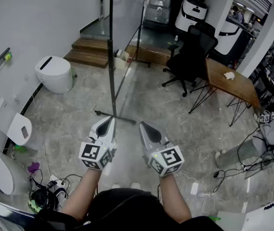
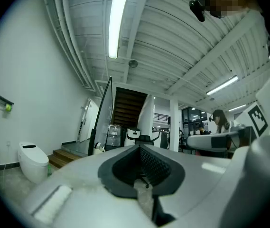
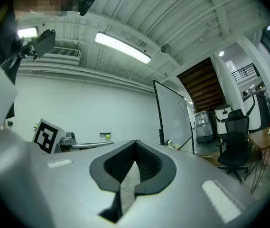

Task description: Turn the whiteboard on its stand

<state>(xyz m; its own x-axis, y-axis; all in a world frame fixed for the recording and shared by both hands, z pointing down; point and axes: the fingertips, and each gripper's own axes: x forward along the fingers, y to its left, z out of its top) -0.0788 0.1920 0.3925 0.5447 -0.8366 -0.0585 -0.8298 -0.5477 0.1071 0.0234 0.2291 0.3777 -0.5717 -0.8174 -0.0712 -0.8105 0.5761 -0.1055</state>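
Grey marbled floor (image 1: 79, 105) is stretching under a whiteboard (image 1: 126, 18) on its stand (image 1: 122, 119), while the left gripper (image 1: 109, 121) and right gripper (image 1: 144, 127) are hovering near it, the 2 claws closed tight, gripping nothing.

Grey marbled floor (image 1: 79, 112).
On it stood a whiteboard stand (image 1: 112, 88), toilet (image 1: 55, 73), chair (image 1: 190, 61) and table (image 1: 230, 83); cables (image 1: 43, 192) lay nearby.
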